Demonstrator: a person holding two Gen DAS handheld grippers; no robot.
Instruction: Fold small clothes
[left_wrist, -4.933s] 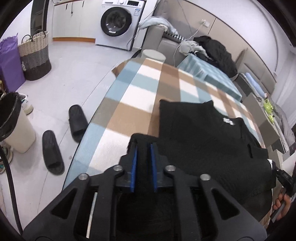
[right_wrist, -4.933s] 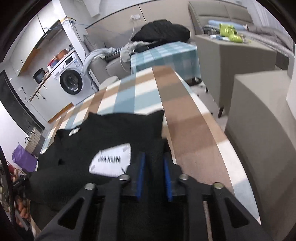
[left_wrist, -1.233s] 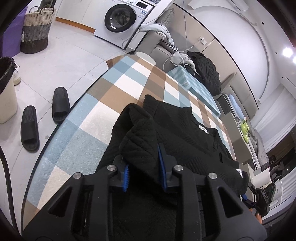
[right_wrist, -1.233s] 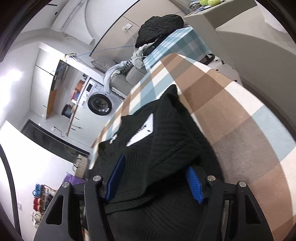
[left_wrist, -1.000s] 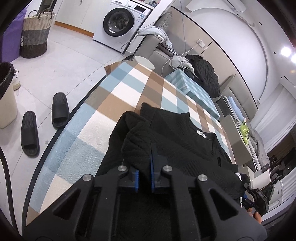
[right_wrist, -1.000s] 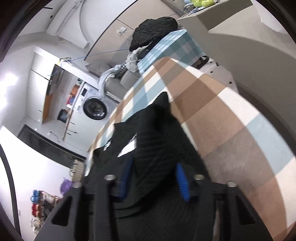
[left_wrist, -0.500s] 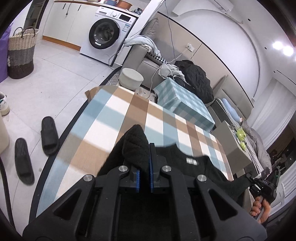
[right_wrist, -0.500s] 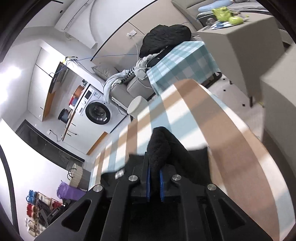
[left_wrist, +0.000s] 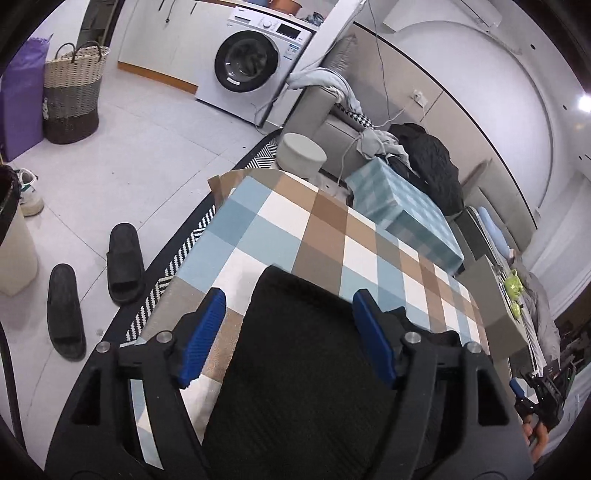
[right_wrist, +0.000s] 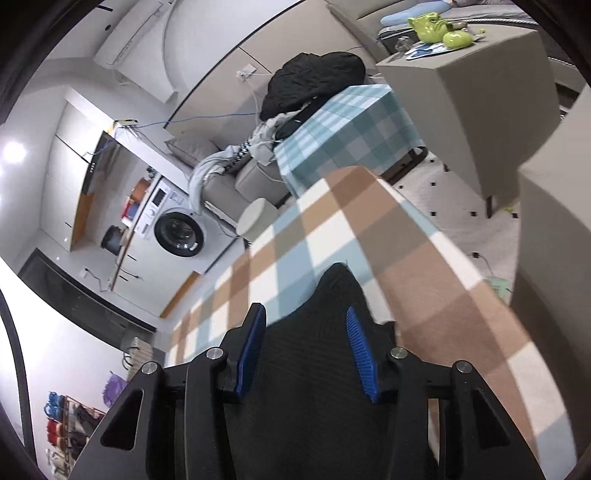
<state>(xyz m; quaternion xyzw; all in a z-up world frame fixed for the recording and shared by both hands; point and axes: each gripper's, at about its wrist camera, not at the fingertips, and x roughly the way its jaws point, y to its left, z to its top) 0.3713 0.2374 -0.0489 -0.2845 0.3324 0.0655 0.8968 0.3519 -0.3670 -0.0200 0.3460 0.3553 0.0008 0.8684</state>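
The black knitted top lies between both grippers' blue fingers, which just spread apart, its edge toward 12 o'clock.

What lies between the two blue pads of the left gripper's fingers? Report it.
The black ribbed knit garment lies there on the checked tablecloth, in the left wrist view. The left gripper has just opened; its fingers stand clear of the cloth.

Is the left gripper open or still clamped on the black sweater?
Open. The left gripper has just been opening; its blue pads stand wide apart, and the black sweater lies between them, unpinched, on the checked table.
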